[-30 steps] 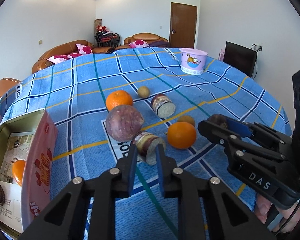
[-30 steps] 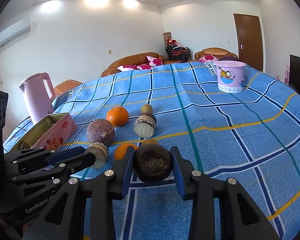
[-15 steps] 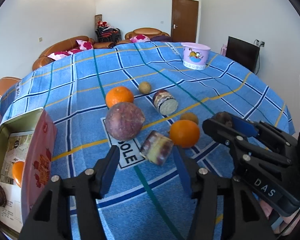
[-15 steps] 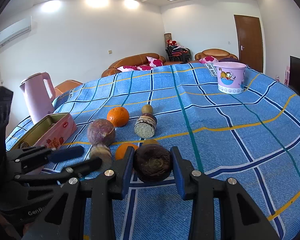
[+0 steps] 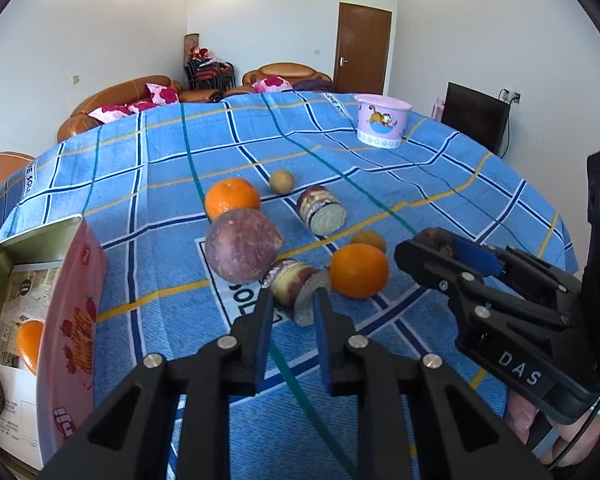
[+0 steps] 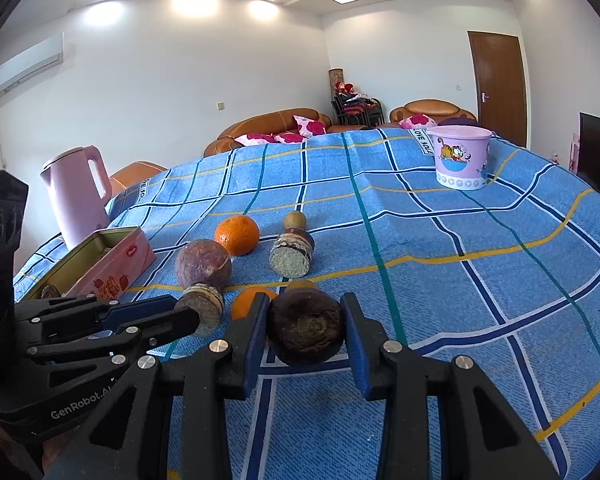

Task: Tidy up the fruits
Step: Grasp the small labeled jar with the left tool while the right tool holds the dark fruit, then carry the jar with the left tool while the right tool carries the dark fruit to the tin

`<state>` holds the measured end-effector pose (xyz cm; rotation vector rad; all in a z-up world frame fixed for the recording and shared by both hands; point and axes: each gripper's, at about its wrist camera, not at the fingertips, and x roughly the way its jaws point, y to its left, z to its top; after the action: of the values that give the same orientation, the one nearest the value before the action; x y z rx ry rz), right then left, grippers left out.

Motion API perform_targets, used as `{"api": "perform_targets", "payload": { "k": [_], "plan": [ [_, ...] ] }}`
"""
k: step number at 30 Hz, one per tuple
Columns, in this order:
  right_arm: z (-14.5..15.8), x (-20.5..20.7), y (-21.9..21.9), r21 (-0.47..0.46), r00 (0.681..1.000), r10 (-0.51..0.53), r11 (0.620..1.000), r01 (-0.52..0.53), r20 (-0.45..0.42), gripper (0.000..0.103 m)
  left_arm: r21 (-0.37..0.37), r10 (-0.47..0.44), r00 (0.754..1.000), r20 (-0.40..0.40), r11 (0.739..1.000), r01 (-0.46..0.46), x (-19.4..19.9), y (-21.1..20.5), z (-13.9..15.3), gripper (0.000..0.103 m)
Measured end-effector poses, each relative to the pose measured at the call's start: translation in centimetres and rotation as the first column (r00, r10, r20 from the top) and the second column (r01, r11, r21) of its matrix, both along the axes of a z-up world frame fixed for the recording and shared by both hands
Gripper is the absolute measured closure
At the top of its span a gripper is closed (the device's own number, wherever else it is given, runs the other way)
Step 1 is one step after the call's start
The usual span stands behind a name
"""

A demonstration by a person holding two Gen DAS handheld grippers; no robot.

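Fruits lie on the blue checked tablecloth (image 5: pixel 160 184). My left gripper (image 5: pixel 291 300) has its fingers closed around the near cut piece of purple-skinned fruit (image 5: pixel 296 286), which also shows in the right wrist view (image 6: pixel 201 306). My right gripper (image 6: pixel 303 320) is shut on a dark brown round fruit (image 6: pixel 305 326). Beside these lie a large purple round fruit (image 5: pixel 240 245), two oranges (image 5: pixel 359 271) (image 5: pixel 232 198), another cut piece (image 5: pixel 322 215) and two small brownish fruits (image 5: pixel 281 181) (image 5: pixel 367 240). An open pink tin (image 5: pixel 74 312) at left holds an orange (image 5: pixel 30 340).
A pink Garfield bucket (image 5: pixel 382 126) stands at the far right of the table. A pink kettle (image 6: pixel 78 196) stands at the left edge behind the tin. Sofas and a door lie beyond the table.
My left gripper opened wide half a second ago, moved forward, and has now closed on the near cut fruit piece. My right gripper kept hold of the dark fruit and stayed put.
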<state>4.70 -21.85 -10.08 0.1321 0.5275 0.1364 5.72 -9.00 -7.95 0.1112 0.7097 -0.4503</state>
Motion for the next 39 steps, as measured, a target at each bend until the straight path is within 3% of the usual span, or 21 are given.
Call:
{"api": "perform_targets", "payload": {
  "k": [8, 16, 19, 21, 23, 28, 33, 39],
  "plan": [
    [0.0, -0.1, 0.0, 0.003, 1.0, 0.003, 1.0, -0.003, 0.007, 0.065, 0.002, 0.001, 0.999, 0.046, 1.0, -0.001, -0.8, 0.2, 0.3, 0.085],
    [0.1, 0.0, 0.1, 0.001, 1.0, 0.005, 1.0, -0.005, 0.005, 0.065, 0.002, -0.001, 0.999, 0.039, 1.0, 0.0, -0.7, 0.3, 0.4, 0.082],
    [0.1, -0.1, 0.1, 0.007, 1.0, 0.004, 1.0, -0.004, 0.007, 0.065, -0.011, 0.015, 0.999, 0.028, 1.0, -0.015, -0.3, 0.6, 0.5, 0.072],
    [0.1, -0.1, 0.0, 0.009, 1.0, 0.006, 1.0, -0.006, 0.009, 0.065, -0.016, 0.007, 1.0, 0.027, 1.0, -0.007, -0.2, 0.6, 0.6, 0.044],
    [0.1, -0.1, 0.0, 0.011, 1.0, 0.006, 1.0, -0.007, 0.01, 0.065, -0.006, 0.001, 1.0, 0.028, 1.0, -0.001, -0.1, 0.3, 0.7, 0.037],
    [0.1, -0.1, -0.3, 0.032, 1.0, 0.003, 0.999, -0.003, 0.008, 0.065, -0.01, -0.036, 0.999, -0.037, 0.999, 0.035, 0.8, -0.2, 0.1, 0.044],
    [0.1, -0.1, -0.2, 0.028, 1.0, 0.007, 1.0, -0.007, 0.01, 0.065, 0.043, -0.058, 0.996, -0.063, 0.997, 0.061, 0.6, -1.1, -0.6, 0.066],
    [0.1, 0.0, -0.2, 0.028, 1.0, 0.008, 1.0, -0.009, 0.011, 0.065, 0.041, -0.056, 0.998, -0.023, 0.998, 0.057, -0.2, -0.8, -0.4, 0.067]
  ]
}}
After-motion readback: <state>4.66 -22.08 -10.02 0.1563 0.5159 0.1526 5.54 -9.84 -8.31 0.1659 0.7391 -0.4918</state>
